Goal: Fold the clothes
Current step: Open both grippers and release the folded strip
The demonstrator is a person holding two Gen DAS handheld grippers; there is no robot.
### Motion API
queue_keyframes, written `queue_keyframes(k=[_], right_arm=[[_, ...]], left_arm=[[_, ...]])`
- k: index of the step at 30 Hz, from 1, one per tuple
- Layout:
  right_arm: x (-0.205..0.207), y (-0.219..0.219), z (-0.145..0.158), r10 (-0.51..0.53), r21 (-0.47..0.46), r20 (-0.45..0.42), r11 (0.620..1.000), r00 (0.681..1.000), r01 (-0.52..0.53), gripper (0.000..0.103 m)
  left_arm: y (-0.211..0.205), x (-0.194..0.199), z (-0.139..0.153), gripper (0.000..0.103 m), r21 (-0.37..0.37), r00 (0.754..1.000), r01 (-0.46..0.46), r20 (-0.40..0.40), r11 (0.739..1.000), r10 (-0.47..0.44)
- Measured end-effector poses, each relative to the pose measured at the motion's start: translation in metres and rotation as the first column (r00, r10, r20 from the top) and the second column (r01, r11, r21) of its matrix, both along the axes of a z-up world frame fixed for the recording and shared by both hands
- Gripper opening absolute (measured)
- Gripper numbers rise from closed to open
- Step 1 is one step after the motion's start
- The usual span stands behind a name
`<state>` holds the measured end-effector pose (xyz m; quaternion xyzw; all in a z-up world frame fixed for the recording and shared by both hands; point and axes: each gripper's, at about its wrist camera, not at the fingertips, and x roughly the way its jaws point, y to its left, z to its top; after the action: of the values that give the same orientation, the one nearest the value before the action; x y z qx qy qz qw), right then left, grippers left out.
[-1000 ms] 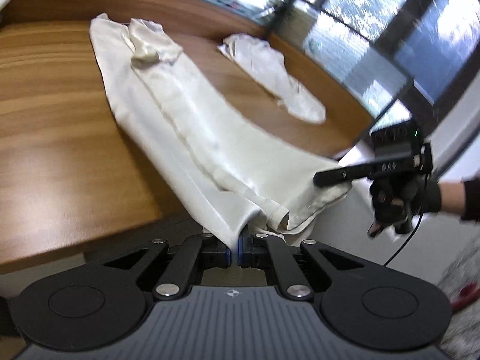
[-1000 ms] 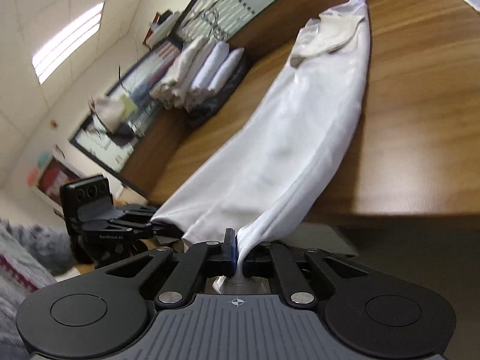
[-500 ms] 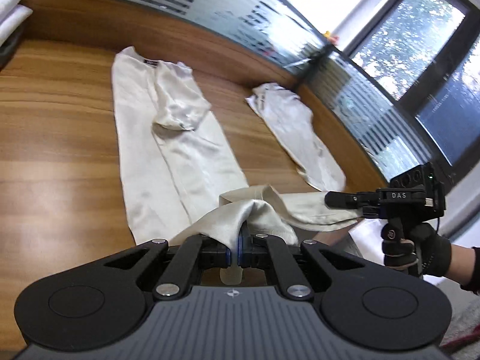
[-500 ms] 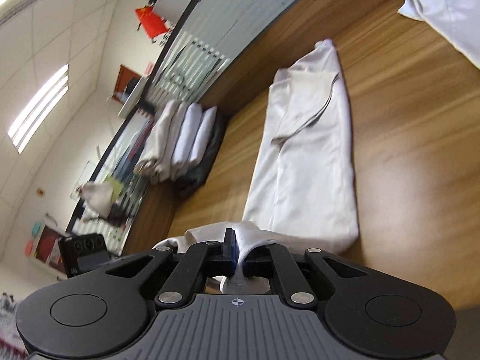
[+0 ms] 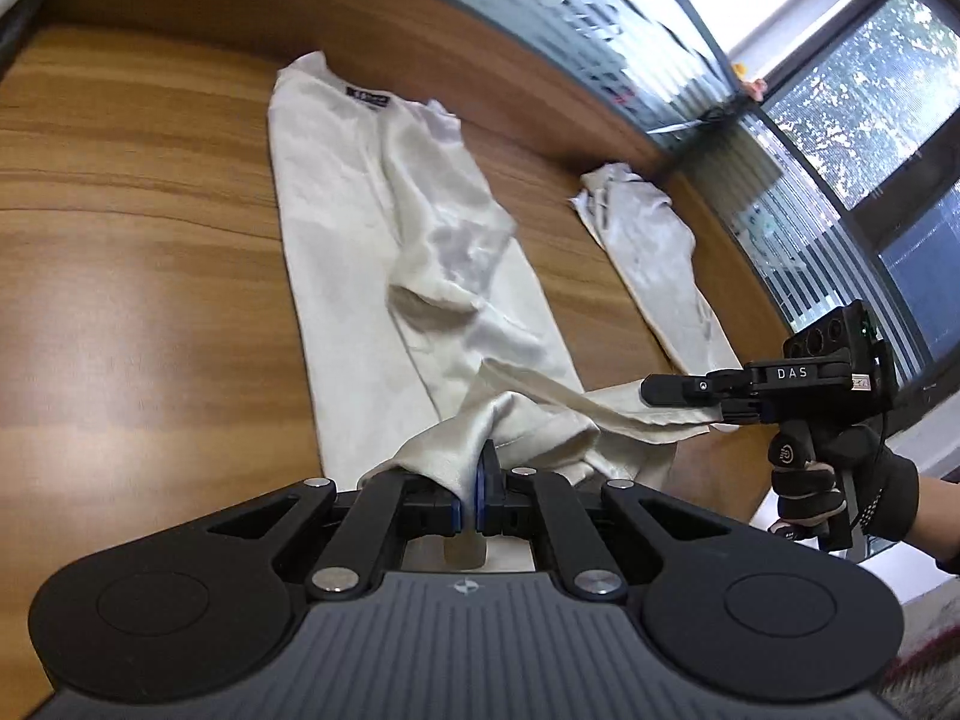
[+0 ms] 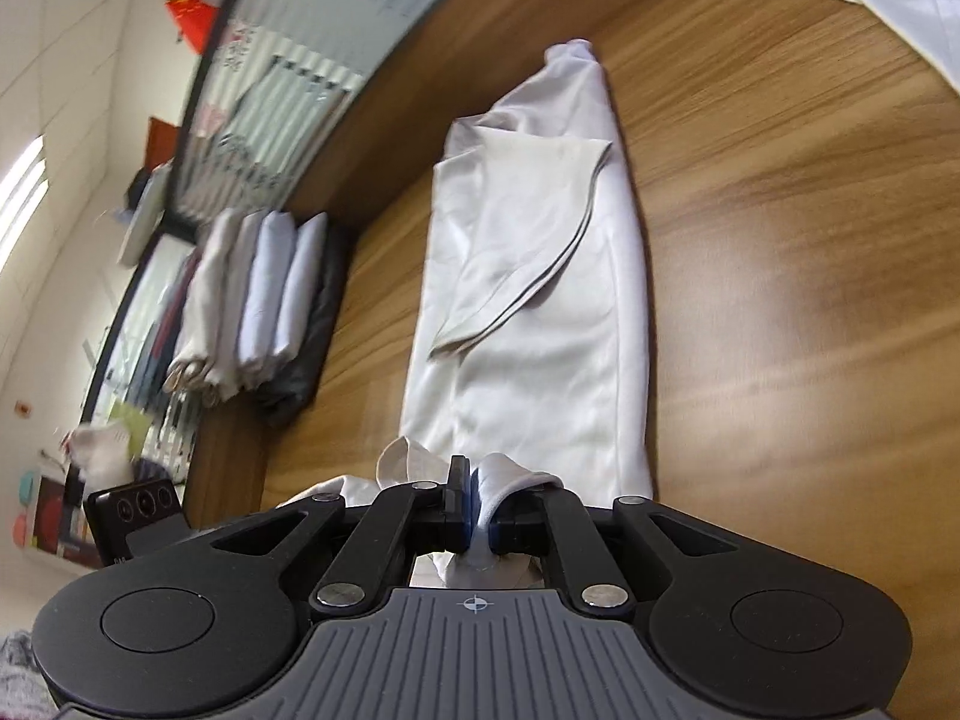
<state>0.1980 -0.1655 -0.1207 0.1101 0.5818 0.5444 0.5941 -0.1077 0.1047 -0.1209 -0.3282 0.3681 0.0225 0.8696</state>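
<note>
Wooden table (image 5: 150, 312) with raised curved back edge, beside frosted glass partition (image 5: 600, 6) and windows (image 5: 888, 96). Cream garment (image 5: 372, 252) laid lengthwise on table, near hem lifted and folded back. Left gripper (image 5: 469, 501) clenched on bunched hem; right gripper (image 6: 474, 510) likewise clamped on hem, held in gloved hand (image 5: 852, 480). Second pale garment (image 5: 648, 252) lying apart near window side. Stack of folded clothes (image 6: 252, 300) at far edge

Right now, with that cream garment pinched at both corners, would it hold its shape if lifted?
Probably not: the cream garment sags between the left gripper and right gripper. Its sheen suggests slippery cloth; it looks light.
</note>
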Motion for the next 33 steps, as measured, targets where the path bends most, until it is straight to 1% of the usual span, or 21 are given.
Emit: queue_keyframes(k=[1,3,4,5,6,7,10,13,15,19,20,21,23,25,27,28,30,32,33], right_arm=[[0.004,0.006,-0.002,-0.001,-0.010,-0.004,1.000,1.000,0.001,0.009],[0.012,0.018,-0.007,-0.004,-0.031,-0.011,1.000,1.000,0.003,0.013],[0.016,0.023,-0.010,-0.005,-0.042,-0.015,0.999,1.000,0.004,0.021],[0.019,0.027,-0.011,-0.013,-0.050,-0.022,0.999,1.000,0.012,0.033],[0.022,0.028,-0.012,-0.028,-0.057,-0.033,0.998,0.999,0.026,0.039],[0.025,0.028,-0.013,-0.046,-0.057,-0.048,0.997,0.998,0.043,0.045],[0.028,0.028,-0.010,-0.075,-0.055,-0.042,0.996,0.996,0.072,0.055],[0.029,0.028,-0.005,-0.097,-0.057,-0.024,0.994,0.995,0.095,0.057],[0.030,0.028,-0.002,-0.111,-0.058,-0.012,0.992,0.994,0.110,0.057],[0.033,0.028,0.005,-0.140,-0.059,0.012,0.988,0.990,0.141,0.057],[0.033,0.028,0.006,-0.148,-0.060,0.019,0.987,0.989,0.149,0.057],[0.034,0.028,0.008,-0.155,-0.060,0.025,0.986,0.988,0.156,0.057],[0.033,0.029,0.013,-0.152,-0.061,0.052,0.986,0.987,0.155,0.057],[0.024,0.030,0.023,-0.090,-0.066,0.145,0.993,0.985,0.101,0.057],[0.012,0.030,0.034,-0.014,-0.074,0.247,0.997,0.969,0.033,0.057],[0.004,0.029,0.039,0.029,-0.081,0.300,0.997,0.953,-0.005,0.057],[-0.013,0.027,0.048,0.115,-0.097,0.400,0.992,0.909,-0.083,0.057],[-0.033,0.024,0.053,0.201,-0.114,0.487,0.979,0.850,-0.167,0.057],[-0.043,0.022,0.056,0.242,-0.125,0.528,0.970,0.814,-0.208,0.057]], left_arm=[[0.006,0.005,-0.003,0.005,-0.007,1.000,0.001,-0.006,1.000,-0.001],[0.016,0.013,-0.008,0.006,-0.033,1.000,-0.002,-0.019,0.999,0.001],[0.020,0.016,-0.010,0.011,-0.049,1.000,-0.004,-0.022,0.999,0.003],[0.023,0.018,-0.011,0.016,-0.065,1.000,-0.009,-0.024,0.998,0.007],[0.025,0.020,-0.012,0.023,-0.081,1.000,-0.013,-0.026,0.997,0.011],[0.028,0.022,-0.013,0.028,-0.098,1.000,-0.018,-0.027,0.995,0.015],[0.036,0.026,-0.014,0.033,-0.150,0.998,-0.058,-0.016,0.987,0.056],[0.043,0.030,-0.015,0.036,-0.172,0.995,-0.100,-0.013,0.980,0.099],[0.047,0.032,-0.015,0.036,-0.183,0.990,-0.139,-0.017,0.973,0.139],[0.050,0.033,-0.006,0.036,-0.163,0.977,-0.211,-0.003,0.964,0.213],[0.050,0.032,-0.002,0.036,-0.149,0.975,-0.220,0.003,0.964,0.223],[0.049,0.030,0.003,0.040,-0.135,0.973,-0.228,0.009,0.964,0.231],[0.044,0.027,0.013,0.041,-0.080,0.976,-0.215,0.024,0.973,0.217],[0.036,0.024,0.023,0.041,-0.012,0.982,-0.188,0.031,0.982,0.188],[0.025,0.023,0.032,0.041,0.071,0.990,-0.142,0.023,0.987,0.141],[0.019,0.022,0.036,0.041,0.109,0.993,-0.114,0.020,0.987,0.113],[0.005,0.018,0.041,0.044,0.176,0.999,-0.052,0.014,0.983,0.050],[-0.009,0.014,0.046,0.044,0.241,1.000,0.013,0.003,0.970,-0.015],[-0.015,0.012,0.047,0.044,0.256,0.999,0.046,-0.003,0.966,-0.047]])
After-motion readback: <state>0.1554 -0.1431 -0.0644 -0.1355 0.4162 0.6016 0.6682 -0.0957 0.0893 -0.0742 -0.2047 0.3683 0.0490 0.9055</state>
